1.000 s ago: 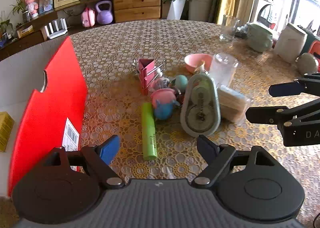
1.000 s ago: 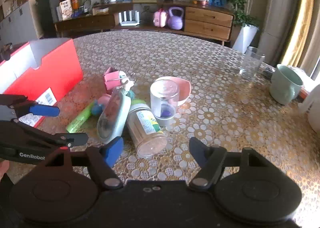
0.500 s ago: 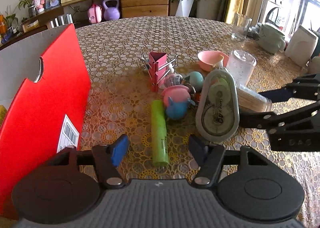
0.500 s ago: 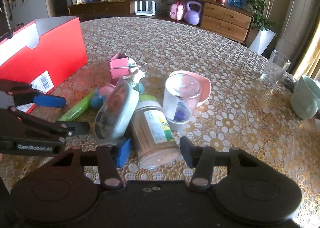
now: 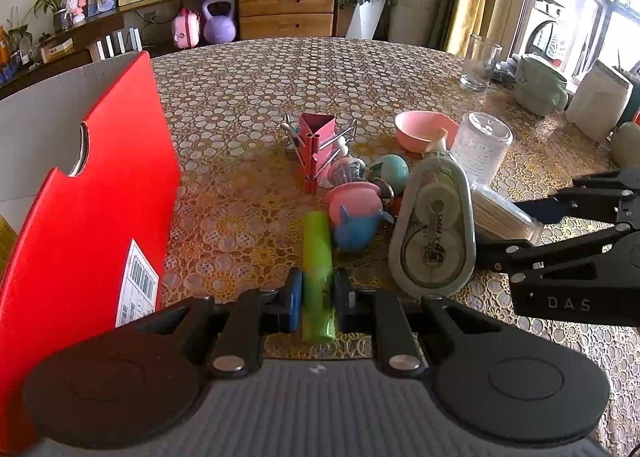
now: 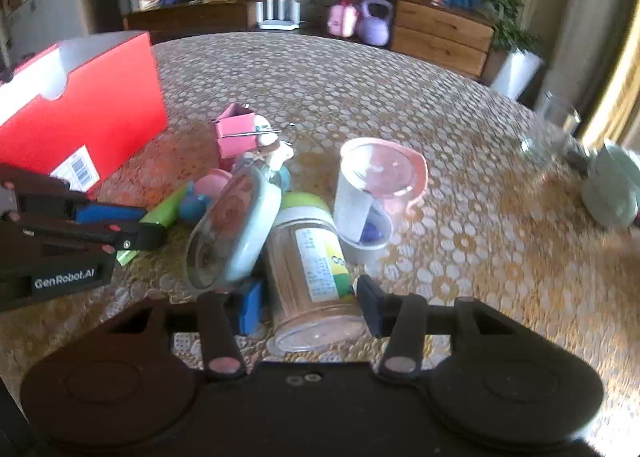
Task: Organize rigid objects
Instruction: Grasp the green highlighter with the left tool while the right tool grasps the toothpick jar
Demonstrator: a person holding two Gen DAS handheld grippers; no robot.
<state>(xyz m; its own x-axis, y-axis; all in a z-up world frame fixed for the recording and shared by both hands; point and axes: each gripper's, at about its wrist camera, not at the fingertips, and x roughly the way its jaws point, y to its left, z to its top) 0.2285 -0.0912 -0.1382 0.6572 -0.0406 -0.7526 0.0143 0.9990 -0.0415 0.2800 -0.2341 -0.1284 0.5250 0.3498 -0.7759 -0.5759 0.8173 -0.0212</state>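
My left gripper [image 5: 318, 299] is shut on the near end of a green highlighter [image 5: 317, 253] that lies on the table. My right gripper [image 6: 310, 299] is open, its fingers either side of a lying toothpick jar [image 6: 310, 269], not pressing it. The jar also shows in the left wrist view [image 5: 506, 217]. A correction tape dispenser [image 5: 434, 233] leans against the jar. Beside them lie a pink binder clip [image 5: 316, 137], pink and blue toys [image 5: 354, 213], an upturned clear cup [image 5: 482, 147] and a pink bowl [image 5: 424, 129].
A red open box [image 5: 92, 217] stands on the left, also in the right wrist view [image 6: 84, 105]. A glass [image 5: 480, 63], a green mug [image 5: 538, 87] and a white container [image 5: 598, 109] stand at the far right. The table has a patterned cloth [image 5: 260, 97].
My left gripper moved forward and closed on the green highlighter. My right gripper moved forward until its open fingers straddle the toothpick jar.
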